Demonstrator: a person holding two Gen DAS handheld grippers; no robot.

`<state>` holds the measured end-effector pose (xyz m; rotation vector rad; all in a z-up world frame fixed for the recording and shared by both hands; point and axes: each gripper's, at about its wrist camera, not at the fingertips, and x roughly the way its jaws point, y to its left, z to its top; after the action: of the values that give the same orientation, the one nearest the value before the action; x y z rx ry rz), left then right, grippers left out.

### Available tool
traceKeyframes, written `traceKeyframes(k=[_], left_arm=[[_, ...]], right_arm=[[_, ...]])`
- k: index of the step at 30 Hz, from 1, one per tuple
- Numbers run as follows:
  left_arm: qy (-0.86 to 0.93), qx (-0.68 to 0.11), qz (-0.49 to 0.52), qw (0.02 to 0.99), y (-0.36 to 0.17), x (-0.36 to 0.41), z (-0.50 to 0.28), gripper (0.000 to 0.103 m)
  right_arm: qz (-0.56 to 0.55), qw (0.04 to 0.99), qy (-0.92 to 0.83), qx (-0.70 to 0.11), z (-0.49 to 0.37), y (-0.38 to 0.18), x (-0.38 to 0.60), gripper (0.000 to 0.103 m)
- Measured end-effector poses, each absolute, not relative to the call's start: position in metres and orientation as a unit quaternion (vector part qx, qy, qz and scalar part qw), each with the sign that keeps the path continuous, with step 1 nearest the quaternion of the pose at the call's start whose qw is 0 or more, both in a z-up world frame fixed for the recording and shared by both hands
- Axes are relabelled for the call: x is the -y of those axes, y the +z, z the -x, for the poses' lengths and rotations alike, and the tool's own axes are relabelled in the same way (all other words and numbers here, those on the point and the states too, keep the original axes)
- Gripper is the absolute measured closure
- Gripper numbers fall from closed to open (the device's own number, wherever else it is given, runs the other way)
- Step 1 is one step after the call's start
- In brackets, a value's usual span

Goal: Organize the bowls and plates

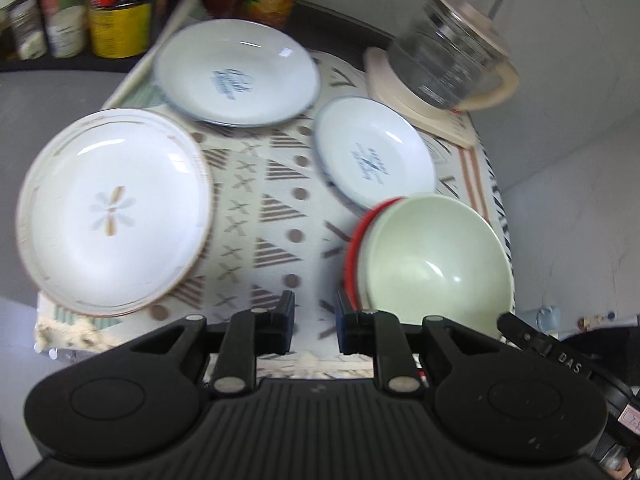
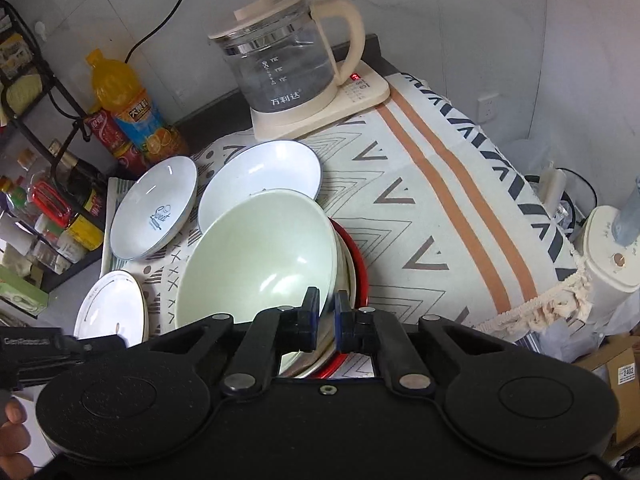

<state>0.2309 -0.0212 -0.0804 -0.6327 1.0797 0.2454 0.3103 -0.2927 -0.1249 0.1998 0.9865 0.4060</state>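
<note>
A pale green bowl (image 2: 256,256) tilts up out of a stack with a cream bowl and a red dish (image 2: 358,276) under it. My right gripper (image 2: 328,316) is shut on the green bowl's near rim. In the left wrist view the same green bowl (image 1: 436,264) and red dish (image 1: 354,248) sit to the right of my left gripper (image 1: 316,320). That gripper hangs open over the patterned cloth (image 1: 260,208) with nothing between its pads. Two blue-rimmed white plates (image 1: 236,72) (image 1: 372,152) lie farther back. A white plate with a flower motif (image 1: 112,208) is on the left.
A glass kettle (image 2: 288,60) on its cream base stands at the back of the cloth. Bottles and jars (image 2: 132,120) crowd a rack to the left. A white appliance (image 2: 608,256) and a cardboard box sit off the table's right edge. A person's fingers (image 2: 12,420) show at lower left.
</note>
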Motion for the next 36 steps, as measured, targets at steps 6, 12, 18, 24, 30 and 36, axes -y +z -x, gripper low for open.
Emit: traceKeyframes(k=[6, 12, 18, 24, 30, 36], left_arm=[[0.155, -0.489, 0.306, 0.802, -0.071, -0.007, -0.203, 0.085], [0.191, -0.473, 0.298, 0.807, -0.054, -0.028, -0.178, 0.069], [0.217, -0.469, 0.286, 0.807, -0.047, -0.039, -0.161, 0.047], [0.224, -0.460, 0.285, 0.810, -0.040, -0.047, -0.149, 0.030], [0.228, -0.456, 0.288, 0.810, -0.045, -0.061, -0.144, 0.024], [0.229, -0.461, 0.288, 0.808, -0.059, -0.087, -0.158, 0.023]], right_arm=[[-0.124, 0.846, 0.181, -0.486, -0.309, -0.124, 0.296, 0.096], [-0.130, 0.847, 0.220, -0.466, -0.294, -0.101, 0.283, 0.094], [-0.115, 0.834, 0.277, -0.462, -0.287, -0.093, 0.253, 0.089], [-0.098, 0.825, 0.317, -0.457, -0.282, -0.080, 0.223, 0.051], [-0.064, 0.820, 0.347, -0.451, -0.280, -0.073, 0.186, 0.044], [-0.046, 0.816, 0.364, -0.446, -0.286, -0.071, 0.147, 0.027]])
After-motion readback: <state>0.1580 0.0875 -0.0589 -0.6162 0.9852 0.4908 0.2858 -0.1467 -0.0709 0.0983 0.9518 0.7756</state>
